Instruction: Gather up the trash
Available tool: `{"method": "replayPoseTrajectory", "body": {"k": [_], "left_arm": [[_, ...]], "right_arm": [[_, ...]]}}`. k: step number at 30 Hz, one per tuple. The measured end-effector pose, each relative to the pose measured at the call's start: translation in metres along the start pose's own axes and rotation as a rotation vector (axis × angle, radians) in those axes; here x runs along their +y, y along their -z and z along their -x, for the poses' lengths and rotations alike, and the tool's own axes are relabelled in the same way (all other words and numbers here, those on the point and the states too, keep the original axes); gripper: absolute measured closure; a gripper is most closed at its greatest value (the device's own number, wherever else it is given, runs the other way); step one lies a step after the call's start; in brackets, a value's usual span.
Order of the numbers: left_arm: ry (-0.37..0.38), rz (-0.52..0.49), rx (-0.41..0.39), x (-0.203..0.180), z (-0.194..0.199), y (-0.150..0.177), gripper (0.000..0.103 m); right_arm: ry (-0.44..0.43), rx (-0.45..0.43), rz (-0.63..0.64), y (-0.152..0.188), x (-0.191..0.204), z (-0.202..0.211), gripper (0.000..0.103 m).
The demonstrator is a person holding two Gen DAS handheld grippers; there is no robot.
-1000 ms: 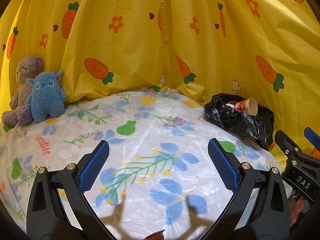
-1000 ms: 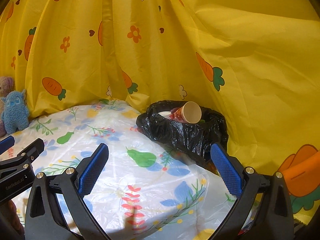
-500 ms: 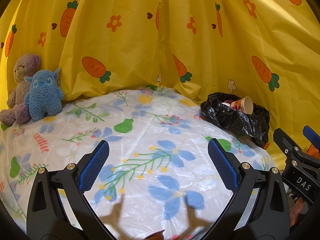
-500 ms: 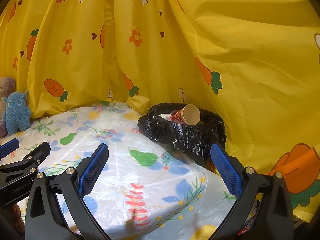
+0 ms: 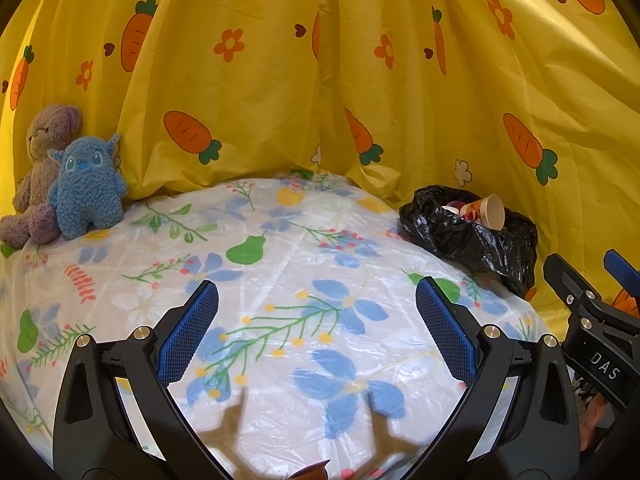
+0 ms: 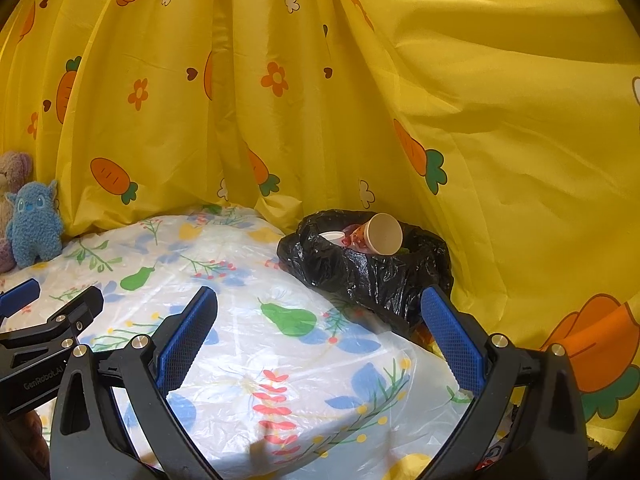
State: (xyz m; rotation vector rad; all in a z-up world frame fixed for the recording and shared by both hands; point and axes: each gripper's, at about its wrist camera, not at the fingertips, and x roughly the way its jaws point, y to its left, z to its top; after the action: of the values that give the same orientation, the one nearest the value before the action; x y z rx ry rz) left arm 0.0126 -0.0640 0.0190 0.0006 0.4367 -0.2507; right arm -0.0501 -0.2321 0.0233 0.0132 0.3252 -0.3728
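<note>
We are looking across a bench [image 5: 280, 248] covered in a glossy, wrinkled plastic cloth printed with blue flowers, green pears and red sprigs. A shiny yellow curtain [image 5: 280, 80] with orange carrots and small flowers is hanging in deep folds behind it and around its right side.

At the far right corner of the bench, a crumpled black trash bag [image 6: 372, 272] is sitting open against the curtain. A paper cup [image 6: 382, 234] is lying on its side in the bag's mouth, its open end facing us, beside a small white cup [image 6: 332, 236] and some reddish scraps we cannot identify.

At the far left corner, a fuzzy blue plush monster [image 5: 86, 188] is leaning against a mauve teddy bear [image 5: 36, 168].

The left hand-held gripper [image 5: 316, 328] and the right hand-held gripper [image 6: 318, 332] are both hanging released above the cloth, their blue textured pads [image 5: 188, 336] spread wide and grasping nothing.
</note>
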Motion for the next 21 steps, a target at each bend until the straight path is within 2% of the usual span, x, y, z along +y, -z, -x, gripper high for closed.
{"method": "replayPoseTrajectory", "body": {"k": [21], "left_arm": [[0.008, -0.012, 0.007, -0.01, -0.006, -0.001, 0.006]], "right_arm": [[0.003, -0.001, -0.011, -0.005, -0.009, -0.006, 0.005]]}}
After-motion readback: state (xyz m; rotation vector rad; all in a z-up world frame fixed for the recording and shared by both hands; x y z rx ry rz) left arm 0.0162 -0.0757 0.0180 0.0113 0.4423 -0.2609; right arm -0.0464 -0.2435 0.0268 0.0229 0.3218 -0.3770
